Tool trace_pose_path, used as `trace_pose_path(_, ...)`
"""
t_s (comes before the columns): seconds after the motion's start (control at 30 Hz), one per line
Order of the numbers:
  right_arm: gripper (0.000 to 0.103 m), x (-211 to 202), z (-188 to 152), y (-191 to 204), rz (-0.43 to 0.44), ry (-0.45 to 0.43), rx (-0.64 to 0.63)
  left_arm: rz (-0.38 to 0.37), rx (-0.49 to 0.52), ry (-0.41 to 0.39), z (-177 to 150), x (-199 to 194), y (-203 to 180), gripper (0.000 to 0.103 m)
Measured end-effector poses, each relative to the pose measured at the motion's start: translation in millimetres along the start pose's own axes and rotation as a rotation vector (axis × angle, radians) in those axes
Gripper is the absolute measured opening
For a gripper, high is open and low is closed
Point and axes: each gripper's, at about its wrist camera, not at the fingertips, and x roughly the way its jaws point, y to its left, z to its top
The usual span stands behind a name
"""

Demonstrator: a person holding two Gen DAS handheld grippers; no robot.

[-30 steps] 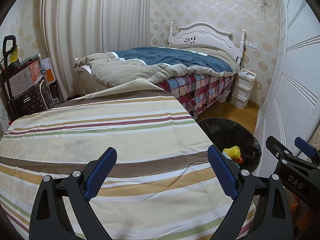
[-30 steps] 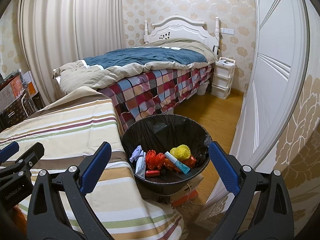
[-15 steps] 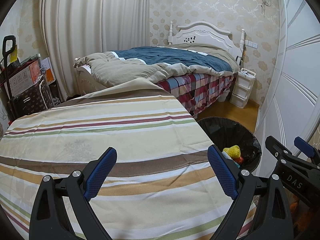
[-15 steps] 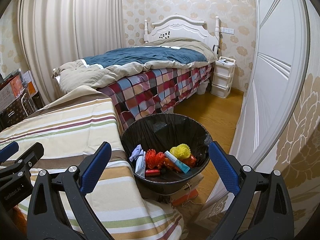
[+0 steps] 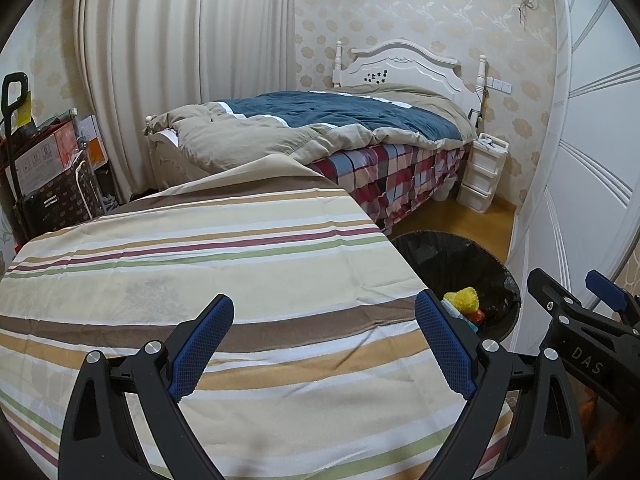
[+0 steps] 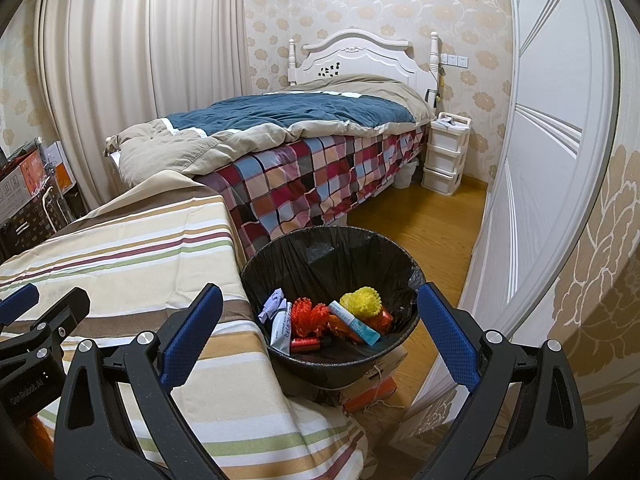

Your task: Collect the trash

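Trash lies in the black-lined bin point(image 6: 332, 256) on the floor, just beside the striped-cloth bench point(image 5: 208, 256): yellow net ball point(image 6: 360, 300), orange net point(image 6: 308, 316), white tube point(image 6: 354, 322), white packet point(image 6: 280, 326), red cell point(image 6: 306, 345). Right gripper point(image 6: 320, 320) above the bin's near rim, fingers spread, empty. Left gripper point(image 5: 324, 332) over the bench cloth, fingers spread, empty. Bed point(image 6: 304, 128) behind.

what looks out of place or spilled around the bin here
Nothing looks spilled. The trash lies inside the bin, and the striped cloth shows no litter. One oddity: the bin seems to stand on an orange box rather than the floor. Both claws, left and right, are open and empty.
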Motion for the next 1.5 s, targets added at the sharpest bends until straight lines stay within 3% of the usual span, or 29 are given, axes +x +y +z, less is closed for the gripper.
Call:
trace_pose_path(1.03,0.095,0,1,0,0.0,0.002,-0.001,-0.022,0.008,-0.007,4,2,6,0.091)
trace_pose_path(1.2,0.095,0,1,1,0.002,0.004,-0.004,-0.002,0.032,-0.041,4,0,3,0.091)
trace_pose_path(1.5,0.095,-4,-11,12,0.011,0.01,-0.021,0.023,0.01,-0.027,4,4,15,0.091)
